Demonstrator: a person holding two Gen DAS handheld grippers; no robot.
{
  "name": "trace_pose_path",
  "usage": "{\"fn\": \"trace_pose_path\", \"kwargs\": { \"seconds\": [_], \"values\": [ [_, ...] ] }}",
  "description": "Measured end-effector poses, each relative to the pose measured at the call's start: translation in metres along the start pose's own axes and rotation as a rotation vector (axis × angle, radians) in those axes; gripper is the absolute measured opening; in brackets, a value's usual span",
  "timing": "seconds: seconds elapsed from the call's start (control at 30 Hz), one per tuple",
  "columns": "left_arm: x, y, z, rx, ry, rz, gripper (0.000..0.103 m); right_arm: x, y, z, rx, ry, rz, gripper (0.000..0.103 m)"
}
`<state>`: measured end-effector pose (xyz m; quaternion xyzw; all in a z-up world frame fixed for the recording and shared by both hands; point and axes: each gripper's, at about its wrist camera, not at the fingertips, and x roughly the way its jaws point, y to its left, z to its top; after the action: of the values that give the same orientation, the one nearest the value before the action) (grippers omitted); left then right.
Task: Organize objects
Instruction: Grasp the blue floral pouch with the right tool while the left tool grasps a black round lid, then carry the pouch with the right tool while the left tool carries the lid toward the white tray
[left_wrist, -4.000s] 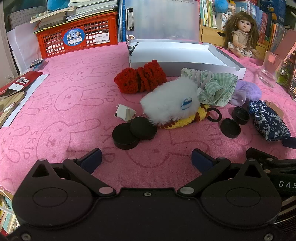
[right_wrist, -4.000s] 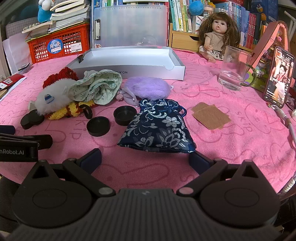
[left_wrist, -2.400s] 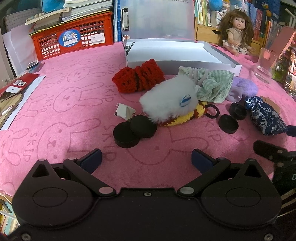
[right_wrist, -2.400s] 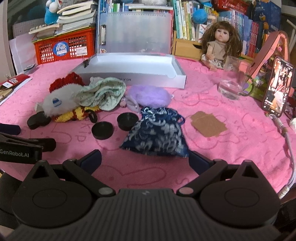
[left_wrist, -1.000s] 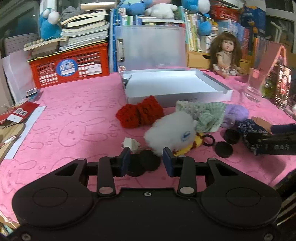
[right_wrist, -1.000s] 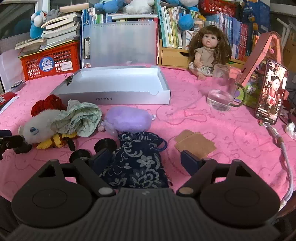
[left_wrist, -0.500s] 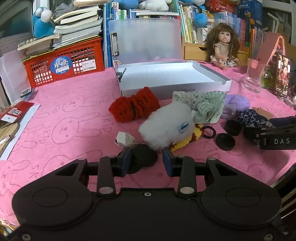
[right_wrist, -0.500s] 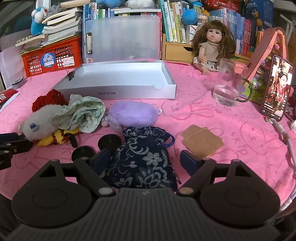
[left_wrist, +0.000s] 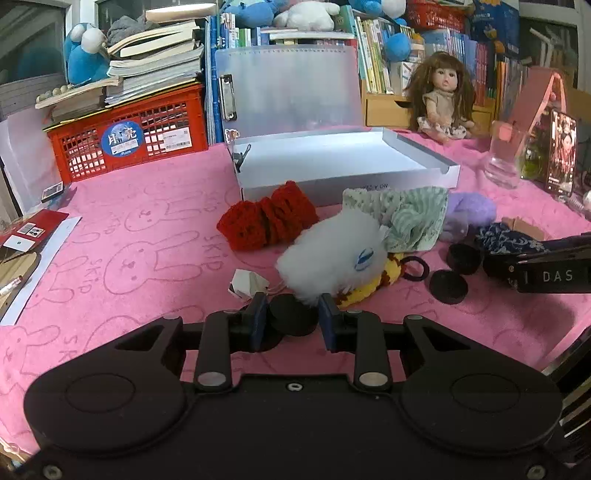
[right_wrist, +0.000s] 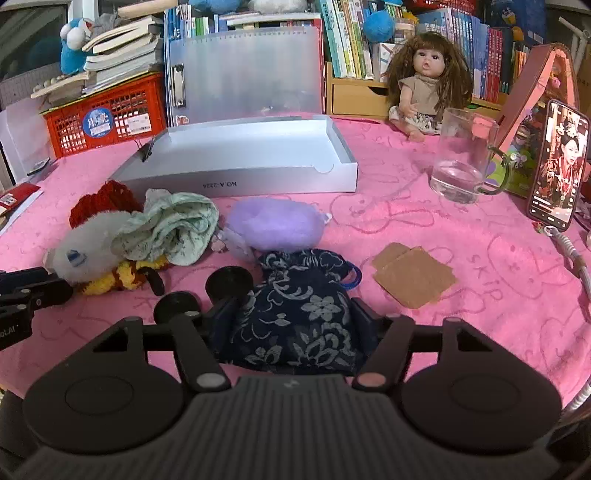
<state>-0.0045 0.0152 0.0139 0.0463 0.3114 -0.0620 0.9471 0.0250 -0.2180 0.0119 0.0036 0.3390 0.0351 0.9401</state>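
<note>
The left tongs sit low over the pink worktop, their jaws closing around a black round cap. The cap lies between the blue pads, and they look to be touching its sides, though the near edge of the cap is hidden by the tool, so a firm grip is hard to confirm. A second black cap seems to lie partly under it. Just beyond are a folded white paper scrap, a white fluffy toy lying over a yellow knitted piece, and a red knitted item.

The right tongs are closing on a dark blue floral pouch, which lies flat on the worktop between the jaws; both pads press against its sides. Beside the pouch on the left stand two more black caps, and just behind it rests a purple fluffy pouch. A green patterned cloth is bunched against the white toy. To the right of the floral pouch lie brown card pieces.

Farther back stands an open white box, with nothing visible inside except a black binder clip on its left rim. A doll, a glass mug and a phone line the far right edge.
</note>
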Motion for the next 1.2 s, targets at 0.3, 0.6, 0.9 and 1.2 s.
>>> {"fn": "trace_pose_path", "kwargs": {
  "seconds": [0.3,0.6,0.9,1.2],
  "values": [
    [-0.011,0.001,0.003,-0.015,-0.015,-0.012,0.028,-0.012,0.0,0.005,0.004,-0.015,-0.006,0.059],
    [-0.011,-0.008,-0.009,0.005,0.037,-0.056,0.029,-0.021,-0.002,0.0,0.018,-0.001,0.004,0.059],
    [-0.008,-0.017,-0.014,0.022,0.043,-0.077,0.028,-0.016,-0.003,-0.006,0.018,0.014,-0.003,0.075],
    [-0.004,-0.024,-0.018,0.056,0.047,-0.072,0.041,-0.008,-0.004,-0.011,0.017,0.034,-0.007,0.078]
  ]
}}
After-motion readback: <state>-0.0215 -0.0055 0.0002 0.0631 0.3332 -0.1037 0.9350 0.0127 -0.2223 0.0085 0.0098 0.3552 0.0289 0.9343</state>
